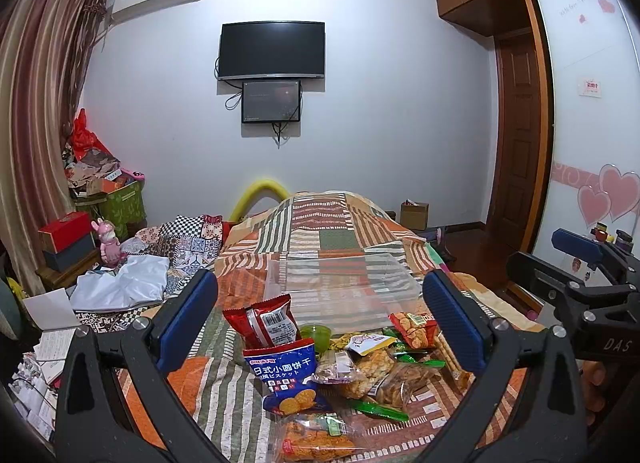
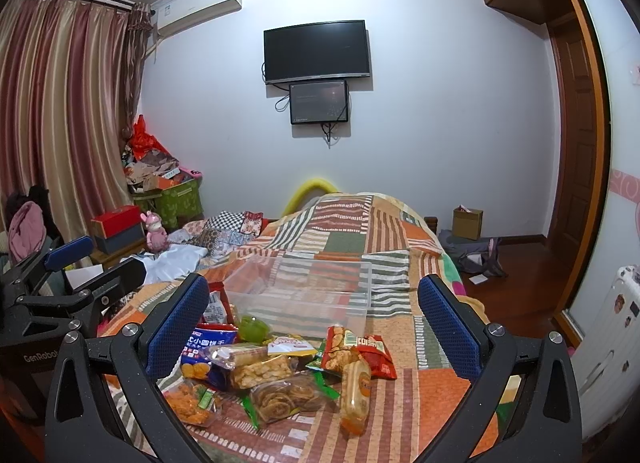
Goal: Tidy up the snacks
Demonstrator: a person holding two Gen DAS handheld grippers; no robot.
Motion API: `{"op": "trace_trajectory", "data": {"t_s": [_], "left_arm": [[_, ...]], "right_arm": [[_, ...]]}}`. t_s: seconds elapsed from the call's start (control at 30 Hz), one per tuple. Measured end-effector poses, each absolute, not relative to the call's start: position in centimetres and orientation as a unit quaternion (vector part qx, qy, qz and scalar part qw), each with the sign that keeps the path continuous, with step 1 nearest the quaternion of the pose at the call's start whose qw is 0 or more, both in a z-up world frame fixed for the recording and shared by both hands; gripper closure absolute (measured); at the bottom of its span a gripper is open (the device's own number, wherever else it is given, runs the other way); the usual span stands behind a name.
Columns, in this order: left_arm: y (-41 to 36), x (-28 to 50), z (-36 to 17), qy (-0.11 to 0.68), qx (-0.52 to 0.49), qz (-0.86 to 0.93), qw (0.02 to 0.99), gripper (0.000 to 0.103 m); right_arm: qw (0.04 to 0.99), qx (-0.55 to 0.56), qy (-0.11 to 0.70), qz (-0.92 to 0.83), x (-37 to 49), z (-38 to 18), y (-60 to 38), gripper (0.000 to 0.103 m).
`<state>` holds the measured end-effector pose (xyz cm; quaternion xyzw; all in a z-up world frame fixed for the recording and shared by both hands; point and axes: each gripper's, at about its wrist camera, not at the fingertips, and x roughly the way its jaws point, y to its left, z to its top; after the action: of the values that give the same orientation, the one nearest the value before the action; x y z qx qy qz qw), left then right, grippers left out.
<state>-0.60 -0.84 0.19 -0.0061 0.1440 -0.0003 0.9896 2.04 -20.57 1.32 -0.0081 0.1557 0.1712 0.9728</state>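
Left gripper (image 1: 320, 323) is held with its jaws spread wide, nothing between them, above the patchwork bedspread (image 1: 344, 239). At the left of the snack heap a red packet (image 1: 266, 323) is propped upright, with a blue biscuit bag (image 1: 286, 377) leaning just in front and a clear pack of orange crisps (image 1: 312, 439) lying nearest. A small green cup (image 1: 315, 334) is tucked behind. Crackers in clear wrap (image 2: 262, 373), a long wafer pack (image 2: 355, 391) and a red-green bag (image 2: 352, 347) are seen rightward. Just beyond, a clear plastic bin (image 2: 304, 291) sits empty. Right gripper (image 2: 312, 327) is likewise held agape, gripping nothing.
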Motion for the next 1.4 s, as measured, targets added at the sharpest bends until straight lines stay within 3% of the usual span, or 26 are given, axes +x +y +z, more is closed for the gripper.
{"op": "trace_trajectory", "data": {"t_s": [0.97, 1.4], "left_arm": [[-0.4, 0.1, -0.2, 0.155, -0.013, 0.001, 0.988, 0.000], [0.9, 3.0, -3.1, 0.203, -0.030, 0.008, 0.979, 0.000]], "right_arm": [[0.973, -0.003, 0.157, 0.170, 2.2, 1.0, -20.6, 0.000], [0.968, 0.001, 0.192, 0.164, 4.4, -1.0, -20.6, 0.000]]}}
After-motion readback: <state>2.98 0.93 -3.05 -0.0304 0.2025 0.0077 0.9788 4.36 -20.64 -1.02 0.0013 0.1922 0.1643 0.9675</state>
